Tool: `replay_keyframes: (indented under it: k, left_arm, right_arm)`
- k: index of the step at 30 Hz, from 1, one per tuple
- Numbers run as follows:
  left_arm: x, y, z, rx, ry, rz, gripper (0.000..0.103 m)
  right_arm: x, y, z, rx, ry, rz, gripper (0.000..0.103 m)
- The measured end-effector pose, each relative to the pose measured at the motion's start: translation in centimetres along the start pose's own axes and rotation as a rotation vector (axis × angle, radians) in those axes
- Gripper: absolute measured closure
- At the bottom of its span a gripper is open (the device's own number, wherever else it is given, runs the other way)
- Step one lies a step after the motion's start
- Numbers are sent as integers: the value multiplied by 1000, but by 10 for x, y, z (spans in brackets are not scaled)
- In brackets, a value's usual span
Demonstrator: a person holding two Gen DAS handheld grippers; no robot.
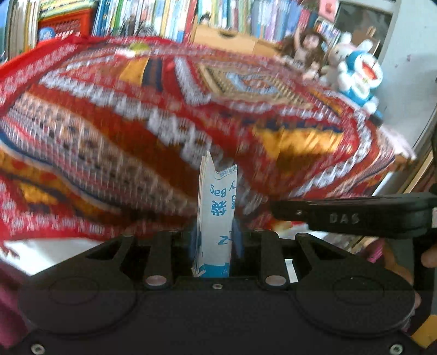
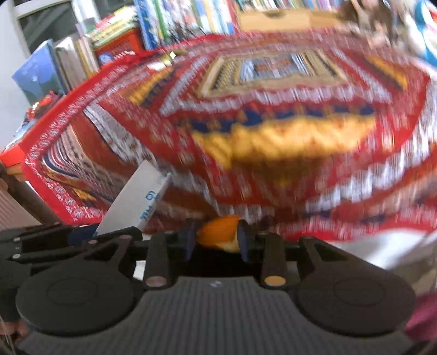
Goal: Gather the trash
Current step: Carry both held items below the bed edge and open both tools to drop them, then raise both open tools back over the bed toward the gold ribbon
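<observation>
A flat white paper bag with blue print is being gripped by the left gripper: its blue pads are pressed against the two sides of the bag, which is standing upright between them and rising well above the fingertips. The word "Bag" can be read on it, upside down. In the right wrist view the same bag is being seen from the side, tilted, at the left of the frame, above the black body of the left gripper.

A piece of orange peel is being clenched by the right gripper — the peel is sitting between the two blue pads, and both pads are touching it. In the left wrist view a black finger of the right gripper is reaching in from the right edge, just beside the bag.

Both grippers are being held over the near edge of a table covered with a red patterned cloth. The cloth is strongly blurred in both views. At the far side a row of books is standing, and a doll and a blue and white plush toy are sitting at the far right corner of the cloth.
</observation>
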State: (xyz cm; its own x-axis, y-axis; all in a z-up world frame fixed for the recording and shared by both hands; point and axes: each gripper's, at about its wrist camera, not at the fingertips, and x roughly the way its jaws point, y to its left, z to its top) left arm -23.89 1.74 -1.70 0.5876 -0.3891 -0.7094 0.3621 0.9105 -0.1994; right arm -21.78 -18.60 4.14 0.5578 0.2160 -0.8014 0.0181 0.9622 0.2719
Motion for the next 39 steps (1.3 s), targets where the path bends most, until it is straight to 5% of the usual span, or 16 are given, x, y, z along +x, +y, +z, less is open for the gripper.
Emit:
replay_keyframes:
  k: [14,17,31,39]
  left_arm:
    - [39,-3,-28,28,190,8,75]
    - [43,-2,-31,27,216,14,72]
    - [39,-2,-29,23,200,31,62]
    - [31,1,-26,17,172,36,61]
  right_arm:
    - [31,-19,-30,118,133,18,67]
    - [35,-22,-29,126,145,15,48]
    - [26,-23,-21,161,97,47,1]
    - [14,-20,-11,161,-1,5,0]
